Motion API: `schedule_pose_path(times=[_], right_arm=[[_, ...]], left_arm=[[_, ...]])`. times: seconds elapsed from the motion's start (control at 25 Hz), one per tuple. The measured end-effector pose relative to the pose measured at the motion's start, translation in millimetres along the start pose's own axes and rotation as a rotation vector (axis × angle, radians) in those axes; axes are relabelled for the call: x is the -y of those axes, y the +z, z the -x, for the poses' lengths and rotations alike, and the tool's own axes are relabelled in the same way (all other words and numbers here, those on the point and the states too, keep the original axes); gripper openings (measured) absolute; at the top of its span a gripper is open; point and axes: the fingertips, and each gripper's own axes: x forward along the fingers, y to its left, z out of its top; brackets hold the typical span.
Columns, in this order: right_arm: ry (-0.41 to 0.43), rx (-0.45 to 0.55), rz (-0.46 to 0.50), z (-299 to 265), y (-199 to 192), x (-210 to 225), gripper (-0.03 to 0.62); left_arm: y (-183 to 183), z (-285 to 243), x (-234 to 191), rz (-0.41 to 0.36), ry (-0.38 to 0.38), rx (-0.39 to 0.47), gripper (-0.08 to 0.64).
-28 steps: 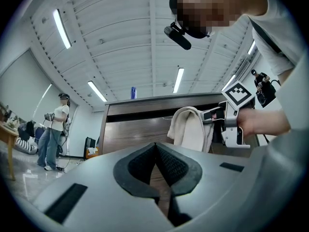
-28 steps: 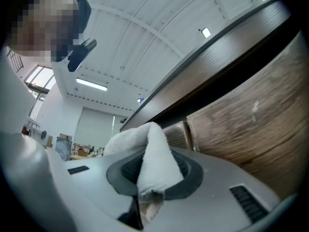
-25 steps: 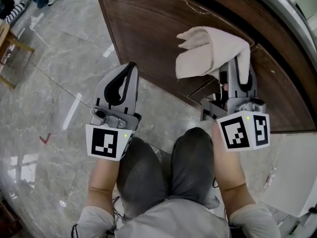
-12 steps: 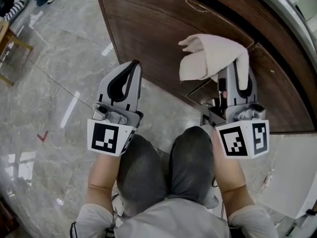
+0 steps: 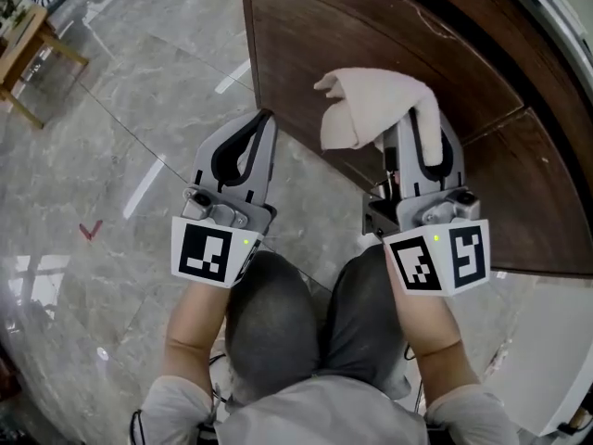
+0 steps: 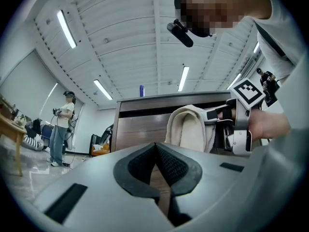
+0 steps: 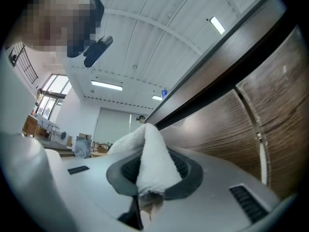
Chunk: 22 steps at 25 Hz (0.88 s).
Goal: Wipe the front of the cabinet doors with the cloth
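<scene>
The right gripper [image 5: 424, 128] was pinching the cloth [image 5: 371, 108] by one edge. Its jaws were pressed onto a thick white fold, and the rest of the cloth flopped loose past the tips. The cloth hung in front of the dark wood door [image 5: 371, 35], low down near the floor [image 5: 139, 109]. No view showed whether it touched the wood. The left gripper [image 5: 262, 123] was empty with its jaws pressed together, and it hovered just beside the right one, off the door's left edge. The step in hand looked to be bringing the cloth onto the door face for a stroke. Doing it well would have meant pushing the loose bulk of the cloth flat against the wood, so that fabric and not the hard jaw tips met the surface. Strokes should have run along the grain in overlapping bands, up to the seam [image 5: 496, 121] between this door and the next. The grip covered only a narrow fold, so heavy dragging could have pulled the cloth free; steady, moderate pressure seemed the safer choice. The left gripper was best held clear of the path.
</scene>
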Motion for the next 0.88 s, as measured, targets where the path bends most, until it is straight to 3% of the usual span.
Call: schedule_pose_path(times=[0.24,0.44,0.88], right_arm=[[0.098,-0.021,0.028,-45,-31,-42,0.071],[0.116,-0.047,0.065,-77,-53,-59,0.071],[0.037,-0.107,0.066,-154,-122,-67,0.071]], left_arm=[[-8,19,-23,-0.018,0.041,-0.028,0.017],[-14,34,-35,-0.033,0.088,-0.039,0.017],[-36,60,-87,-0.032,0.141,-0.082,0.017]])
